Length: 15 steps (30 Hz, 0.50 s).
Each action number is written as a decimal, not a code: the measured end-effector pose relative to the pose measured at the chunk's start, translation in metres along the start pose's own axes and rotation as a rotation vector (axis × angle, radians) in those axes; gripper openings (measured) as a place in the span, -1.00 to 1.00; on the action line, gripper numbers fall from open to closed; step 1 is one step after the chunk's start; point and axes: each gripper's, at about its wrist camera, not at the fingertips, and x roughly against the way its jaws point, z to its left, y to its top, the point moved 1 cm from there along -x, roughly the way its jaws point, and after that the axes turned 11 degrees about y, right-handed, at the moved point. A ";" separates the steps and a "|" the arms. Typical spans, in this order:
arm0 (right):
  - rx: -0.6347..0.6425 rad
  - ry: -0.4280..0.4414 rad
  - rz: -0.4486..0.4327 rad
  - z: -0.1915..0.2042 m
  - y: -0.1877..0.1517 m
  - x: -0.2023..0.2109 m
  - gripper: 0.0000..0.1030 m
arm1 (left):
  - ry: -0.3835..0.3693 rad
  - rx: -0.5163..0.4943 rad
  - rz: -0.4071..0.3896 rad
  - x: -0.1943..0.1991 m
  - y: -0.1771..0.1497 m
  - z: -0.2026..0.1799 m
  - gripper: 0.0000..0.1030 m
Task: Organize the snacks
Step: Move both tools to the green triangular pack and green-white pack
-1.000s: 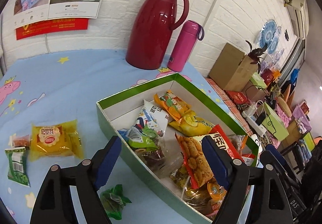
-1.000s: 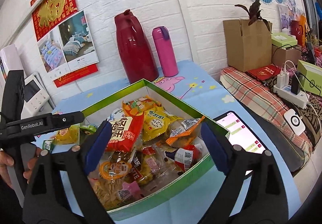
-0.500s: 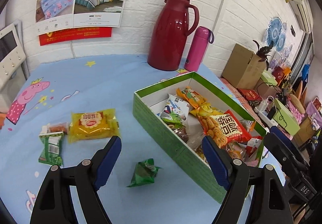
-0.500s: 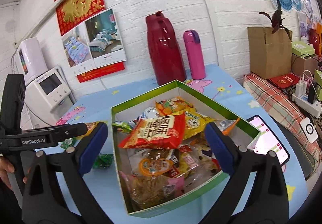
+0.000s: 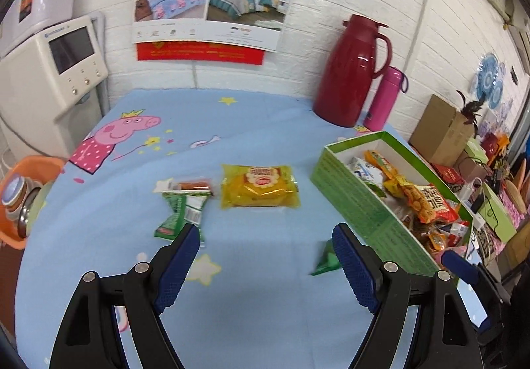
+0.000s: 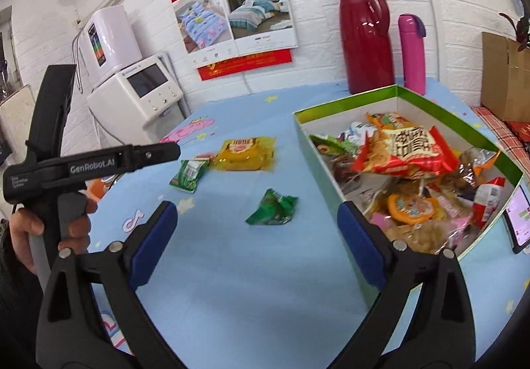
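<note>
Left gripper [image 5: 266, 251] hovers spread wide and empty over the blue tablecloth [image 5: 265, 302], a crumpled green snack packet [image 6: 272, 208] just beside its right finger; right gripper [image 6: 256, 238], also wide, faces it. Handle reads "GenRobot.AI".

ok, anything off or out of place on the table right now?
Four snacks lie loose on the blue cloth outside the green box: yellow packet, green packet, crumpled green wrapper, and a small orange-filled packet. No spills or damage visible.
</note>
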 end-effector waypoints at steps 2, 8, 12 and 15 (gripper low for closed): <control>0.001 0.007 0.054 0.006 -0.005 -0.014 0.89 | 0.016 0.036 0.010 -0.004 -0.001 0.018 0.63; 0.022 -0.038 0.210 0.015 -0.014 -0.063 0.58 | 0.033 0.110 0.034 -0.020 -0.010 0.061 0.63; 0.023 -0.139 0.258 0.009 -0.012 -0.090 0.55 | 0.031 0.142 0.059 -0.035 -0.013 0.079 0.63; 0.043 -0.210 0.283 0.002 -0.009 -0.109 0.55 | 0.034 0.160 0.072 -0.043 -0.015 0.091 0.63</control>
